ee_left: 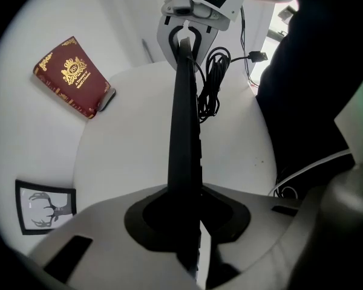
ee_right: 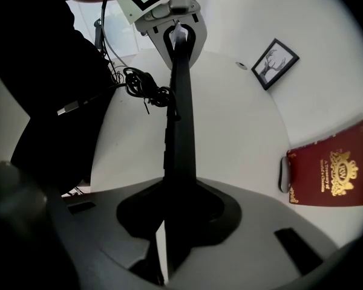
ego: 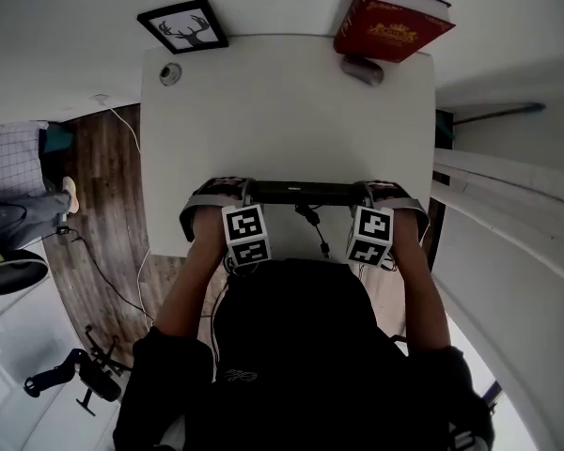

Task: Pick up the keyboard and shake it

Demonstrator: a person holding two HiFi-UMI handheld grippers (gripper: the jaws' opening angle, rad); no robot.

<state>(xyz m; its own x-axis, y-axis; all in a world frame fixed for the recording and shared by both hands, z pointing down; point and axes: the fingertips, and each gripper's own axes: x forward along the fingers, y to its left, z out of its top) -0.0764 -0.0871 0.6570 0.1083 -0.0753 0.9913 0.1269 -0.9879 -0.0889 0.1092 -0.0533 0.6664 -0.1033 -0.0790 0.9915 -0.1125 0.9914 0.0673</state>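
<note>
Head view: keyboard (ego: 305,193) turned on edge, thin dark bar stretched between both grippers over near part of white table (ego: 282,111). Left gripper (ego: 247,195) clamps its left end, right gripper (ego: 365,195) its right end. Left gripper view: jaws narrowly apart, pads pressed on both faces of slab, which runs straight out from fingers toward other gripper. Right gripper view: same grip, mirrored. Coiled cable (ee_left: 210,86) just beside keyboard, person's side. Red book (ego: 392,22) well beyond fingertips, at table's far edge.

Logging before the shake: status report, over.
Left tongs and right tongs both clamped on keyboard ends. Keyboard on edge over table, cable trailing. Red book, framed picture at far end, clear.
</note>
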